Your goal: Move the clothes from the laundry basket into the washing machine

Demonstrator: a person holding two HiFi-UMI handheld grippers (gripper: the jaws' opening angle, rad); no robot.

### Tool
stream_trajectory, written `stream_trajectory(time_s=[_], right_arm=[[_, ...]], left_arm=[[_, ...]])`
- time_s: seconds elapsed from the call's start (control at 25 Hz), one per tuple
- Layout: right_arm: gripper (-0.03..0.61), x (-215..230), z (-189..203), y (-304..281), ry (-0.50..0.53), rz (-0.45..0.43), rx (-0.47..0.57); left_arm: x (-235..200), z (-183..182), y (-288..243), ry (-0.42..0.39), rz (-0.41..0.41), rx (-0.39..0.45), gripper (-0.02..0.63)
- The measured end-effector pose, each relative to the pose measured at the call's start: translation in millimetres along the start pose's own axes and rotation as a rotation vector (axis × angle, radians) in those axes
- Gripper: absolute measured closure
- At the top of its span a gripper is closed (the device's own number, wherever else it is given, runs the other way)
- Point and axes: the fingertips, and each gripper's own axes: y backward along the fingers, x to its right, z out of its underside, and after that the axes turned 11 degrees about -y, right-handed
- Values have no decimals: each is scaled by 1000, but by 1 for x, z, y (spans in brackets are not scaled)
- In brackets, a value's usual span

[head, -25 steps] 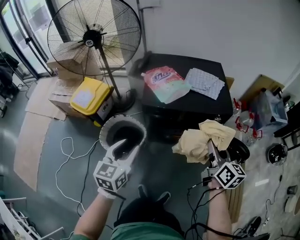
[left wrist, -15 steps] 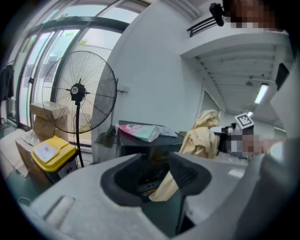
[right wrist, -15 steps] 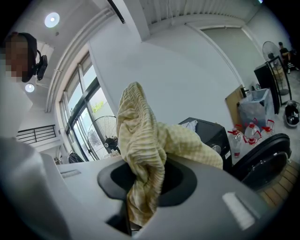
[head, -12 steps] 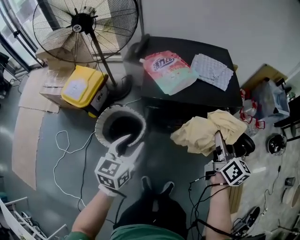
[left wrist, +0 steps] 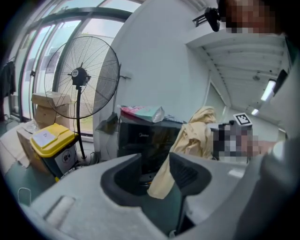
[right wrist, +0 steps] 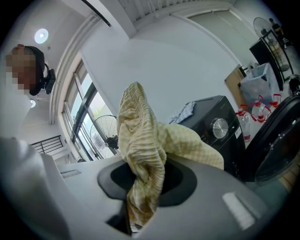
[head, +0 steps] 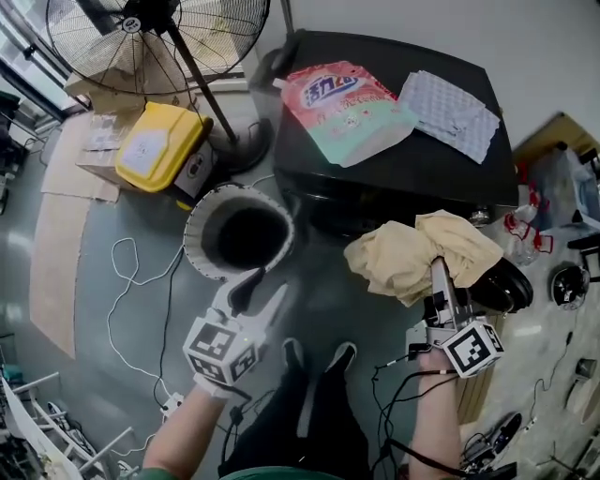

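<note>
The white round laundry basket (head: 193, 240) stands on the floor left of the black washing machine (head: 427, 161); its inside looks dark. My left gripper (head: 255, 298) hovers just in front of the basket, open and with nothing between its jaws (left wrist: 157, 176). My right gripper (head: 438, 274) is shut on a pale yellow checked garment (head: 408, 258), which hangs bunched before the machine's front. In the right gripper view the garment (right wrist: 143, 154) drapes over the jaws, and the machine's knob (right wrist: 218, 126) shows behind it. The round door (head: 504, 284) stands open at the right.
A pink-green detergent pouch (head: 345, 98) and a patterned cloth (head: 450, 103) lie on the machine's top. A standing fan (head: 155, 23), a yellow-lidded bin (head: 159, 145), cardboard (head: 56, 234) and floor cables (head: 131, 281) are at the left. My shoes (head: 319, 361) are below.
Both grippers have sunk. The yellow garment has come down with the right gripper toward the machine's front. The left gripper stays open by the basket.
</note>
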Motion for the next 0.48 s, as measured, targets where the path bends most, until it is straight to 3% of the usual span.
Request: stream_trajectory(time_s=[0.48], right_arm=[[483, 96, 37, -25, -15, -37, -4]], left_arm=[[-16, 76, -65, -8, -48, 24, 430]])
